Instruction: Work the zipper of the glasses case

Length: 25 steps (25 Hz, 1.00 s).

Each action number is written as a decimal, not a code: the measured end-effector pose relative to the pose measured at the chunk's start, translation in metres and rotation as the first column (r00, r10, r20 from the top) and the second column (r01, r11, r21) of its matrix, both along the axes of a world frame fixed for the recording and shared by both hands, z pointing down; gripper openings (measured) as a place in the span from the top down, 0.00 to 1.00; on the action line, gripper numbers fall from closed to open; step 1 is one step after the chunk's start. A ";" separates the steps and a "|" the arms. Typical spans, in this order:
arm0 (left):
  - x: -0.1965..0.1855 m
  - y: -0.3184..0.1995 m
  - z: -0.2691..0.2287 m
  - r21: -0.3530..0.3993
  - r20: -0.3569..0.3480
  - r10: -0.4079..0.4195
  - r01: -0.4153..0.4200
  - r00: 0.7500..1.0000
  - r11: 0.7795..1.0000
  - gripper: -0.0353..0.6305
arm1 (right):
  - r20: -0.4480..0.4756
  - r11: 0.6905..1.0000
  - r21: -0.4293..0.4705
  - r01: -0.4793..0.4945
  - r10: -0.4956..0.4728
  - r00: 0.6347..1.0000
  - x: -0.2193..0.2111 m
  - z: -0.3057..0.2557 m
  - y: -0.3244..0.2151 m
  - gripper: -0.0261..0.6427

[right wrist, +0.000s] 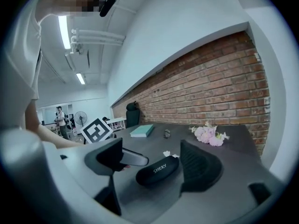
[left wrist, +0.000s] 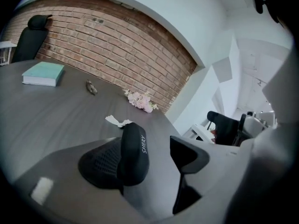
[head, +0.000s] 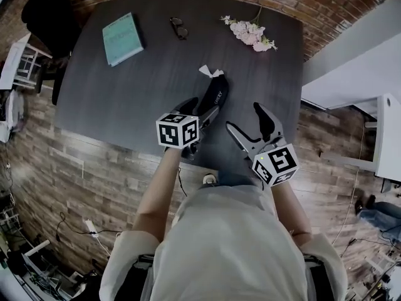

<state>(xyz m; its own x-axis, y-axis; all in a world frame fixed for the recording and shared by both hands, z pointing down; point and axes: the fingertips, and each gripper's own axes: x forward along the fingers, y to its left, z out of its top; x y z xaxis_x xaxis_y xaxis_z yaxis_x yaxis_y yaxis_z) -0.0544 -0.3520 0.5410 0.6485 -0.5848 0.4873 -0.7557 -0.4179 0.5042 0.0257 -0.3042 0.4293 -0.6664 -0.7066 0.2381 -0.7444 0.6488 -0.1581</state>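
The black glasses case printed "SHERY" lies shut on the dark table, near its front edge. My left gripper is open around the case's near end. In the left gripper view the case leans on the left ribbed pad, with a gap to the right finger. My right gripper stands open just right of the case with nothing in it. The right gripper view has the case lying ahead between its open jaws, beside the left gripper's finger.
A white scrap lies at the case's far end. Further back on the table are a teal book, a pair of glasses and pink flowers. A black chair stands at the far left corner, against a brick wall.
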 end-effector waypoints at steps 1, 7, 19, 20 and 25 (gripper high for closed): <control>0.003 -0.006 0.006 -0.012 0.014 0.014 -0.014 1.000 1.000 0.47 | 0.001 1.000 -0.008 0.009 -0.009 1.000 -0.001 0.002 -0.007 0.39; 0.011 -0.034 0.047 -0.095 0.103 0.082 -0.073 0.991 0.993 0.46 | 0.010 0.996 -0.048 0.071 -0.070 0.997 -0.009 0.016 -0.035 0.41; 0.052 -0.024 0.078 -0.165 0.145 0.209 -0.184 0.967 0.969 0.44 | -0.002 0.993 -0.083 0.080 -0.081 0.997 -0.009 0.036 -0.052 0.43; 0.054 -0.023 0.081 -0.161 0.165 0.210 -0.184 0.964 0.970 0.45 | -0.006 0.994 -0.082 0.075 -0.076 0.997 -0.008 0.037 -0.051 0.43; 0.065 -0.016 0.085 -0.149 0.216 0.216 -0.186 0.952 0.971 0.50 | -0.019 0.996 -0.080 0.049 -0.050 0.999 -0.001 0.037 -0.043 0.44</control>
<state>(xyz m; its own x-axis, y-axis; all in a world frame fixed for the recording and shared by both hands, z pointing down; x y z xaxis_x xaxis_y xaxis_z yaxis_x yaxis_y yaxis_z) 0.0103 -0.3681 0.6259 0.6083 -0.3782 0.6978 -0.7639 -0.5175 0.3855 0.0251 -0.3473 0.4667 -0.6945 -0.6512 0.3059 -0.7152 0.6710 -0.1953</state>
